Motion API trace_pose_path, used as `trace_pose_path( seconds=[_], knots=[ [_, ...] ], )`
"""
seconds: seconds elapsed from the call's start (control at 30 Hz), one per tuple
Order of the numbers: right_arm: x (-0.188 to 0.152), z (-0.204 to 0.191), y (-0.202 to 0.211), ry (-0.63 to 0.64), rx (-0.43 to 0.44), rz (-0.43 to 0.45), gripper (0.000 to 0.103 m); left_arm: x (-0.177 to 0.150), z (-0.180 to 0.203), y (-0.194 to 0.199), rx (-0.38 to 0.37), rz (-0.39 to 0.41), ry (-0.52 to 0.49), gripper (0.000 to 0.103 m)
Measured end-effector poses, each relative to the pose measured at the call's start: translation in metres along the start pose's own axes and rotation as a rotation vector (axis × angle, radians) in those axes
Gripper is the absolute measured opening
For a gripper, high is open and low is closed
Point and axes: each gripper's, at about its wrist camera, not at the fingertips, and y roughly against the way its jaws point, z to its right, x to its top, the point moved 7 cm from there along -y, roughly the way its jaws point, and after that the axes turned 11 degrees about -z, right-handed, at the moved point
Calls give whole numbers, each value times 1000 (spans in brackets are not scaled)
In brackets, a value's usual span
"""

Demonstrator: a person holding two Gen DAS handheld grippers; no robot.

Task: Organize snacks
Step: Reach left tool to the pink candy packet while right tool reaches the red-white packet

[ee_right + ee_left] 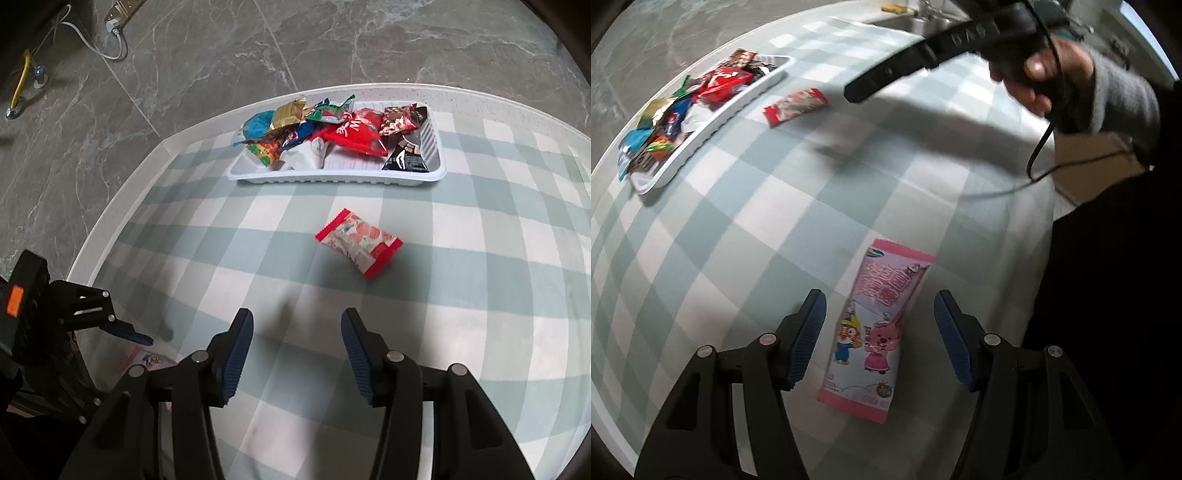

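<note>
Pink pack [877, 328] lies flat near the surface's [746, 229] edge, between the left gripper's [880, 341] spread jaws, long axis running along them; cartoon figures show, the script unreadable. Red pack [358, 242] lies ahead of the right gripper [297, 356], jaws spread, empty, its long axis slanting across them. Beyond, the tray [332, 177] holds snacks; lettering there too small to read

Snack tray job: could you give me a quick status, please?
Both grippers open, empty. Left gripper straddles pink packet on the cloth. Red-and-white packet loose before the white tray. Nothing in the way.
</note>
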Motion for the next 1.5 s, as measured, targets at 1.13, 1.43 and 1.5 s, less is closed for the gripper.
trace_pose_path(
  seconds=[1.13, 1.43, 1.5],
  knots=[
    [39, 22, -15, 148, -168, -44, 58, -13, -103, -18, 99, 30, 585, 60],
    [59, 39, -46, 262, -230, -127, 58, -14, -102, -18, 115, 29, 582, 61],
    [62, 41, -52, 285, -235, -144, 58, -13, -102, -18, 124, 27, 582, 63]
  ],
)
